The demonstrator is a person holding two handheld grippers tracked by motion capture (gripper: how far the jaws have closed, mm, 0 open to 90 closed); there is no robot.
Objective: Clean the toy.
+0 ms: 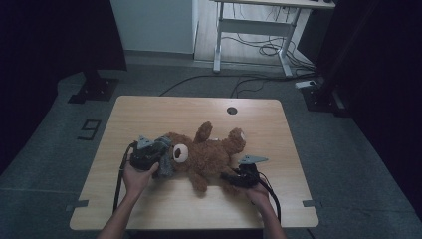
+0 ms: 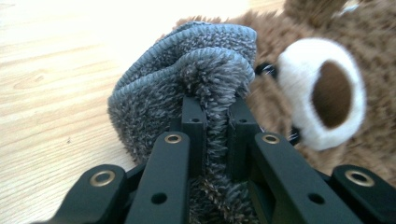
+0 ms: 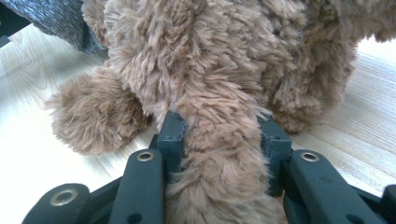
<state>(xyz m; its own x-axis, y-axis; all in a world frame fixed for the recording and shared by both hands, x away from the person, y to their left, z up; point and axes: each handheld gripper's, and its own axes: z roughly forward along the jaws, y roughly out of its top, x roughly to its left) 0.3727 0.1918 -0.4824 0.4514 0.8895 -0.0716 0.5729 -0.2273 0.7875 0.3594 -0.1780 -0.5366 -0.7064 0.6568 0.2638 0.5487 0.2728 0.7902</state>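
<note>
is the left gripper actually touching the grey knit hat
Touching. The left gripper view shows the left gripper with both jaws pinched on a fold of the grey knit hat, no gap, beside the teddy bear.

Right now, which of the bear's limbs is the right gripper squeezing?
The right gripper squeezes the leg nearest the person; the arm beside it lies free.

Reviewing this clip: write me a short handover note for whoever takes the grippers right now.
Left gripper: shut on a fold of the grey knit hat, right beside the bear's muzzle.
Right gripper: shut on one limb of the teddy bear, pinning it.
Bear lies on its back across the wooden table, head toward the left gripper.
Done: both grips secure, hat brought to the head.
Left: probably working the hat over the head; it does not look seated yet.
</note>
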